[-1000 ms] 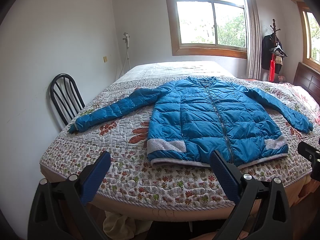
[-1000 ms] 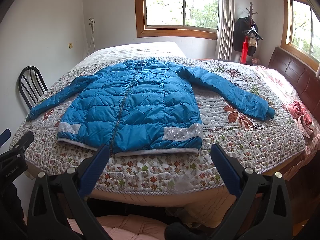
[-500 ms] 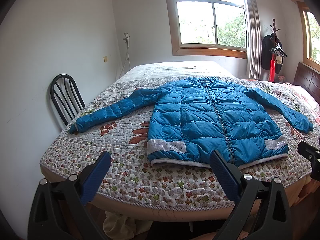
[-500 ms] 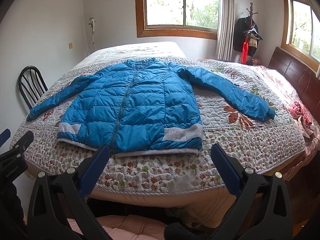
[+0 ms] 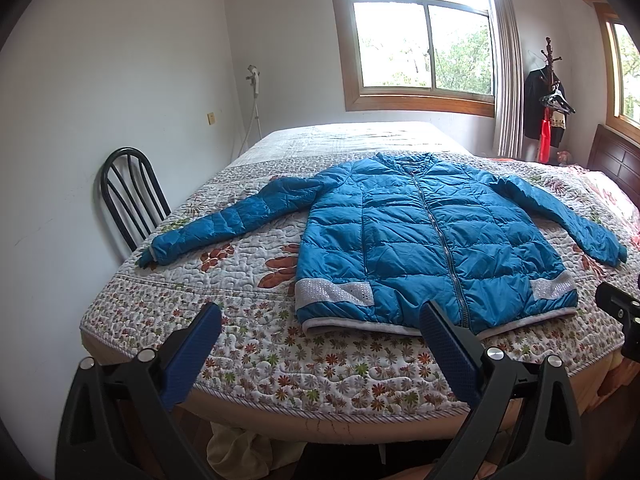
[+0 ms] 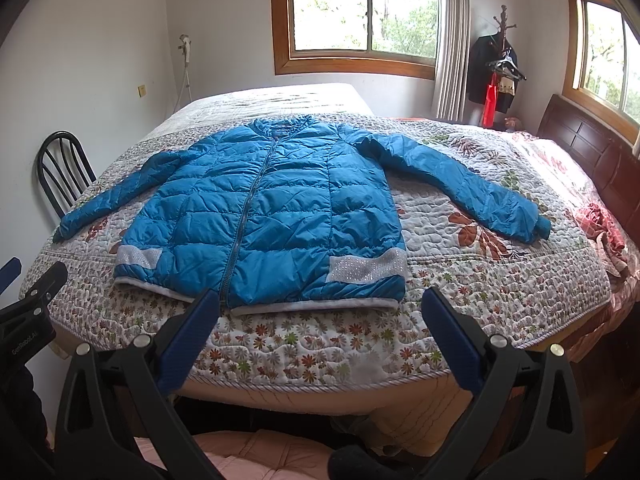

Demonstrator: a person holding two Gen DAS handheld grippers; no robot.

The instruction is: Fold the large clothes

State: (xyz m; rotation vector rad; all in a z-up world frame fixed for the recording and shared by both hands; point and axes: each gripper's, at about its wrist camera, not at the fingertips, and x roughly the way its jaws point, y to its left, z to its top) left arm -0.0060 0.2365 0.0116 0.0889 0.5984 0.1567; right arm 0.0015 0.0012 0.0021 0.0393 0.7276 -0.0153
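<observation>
Lit by daylight from the window [image 5: 420,46] on the far wall and a second window [image 6: 604,56] at right. Panes partly blown out to white, top of the left-wrist view worst. Soft, even brightness over the bed [image 5: 256,344]; only a faint shadow under the jacket [image 6: 276,208] hem near the bed's front edge. Dim below the front edge. Strong fisheye bending: walls and bed edges bowed, black vignette in all corners. Mostly sharp; slight softness toward the rims and on the near gripper fingers [image 6: 188,340].
</observation>
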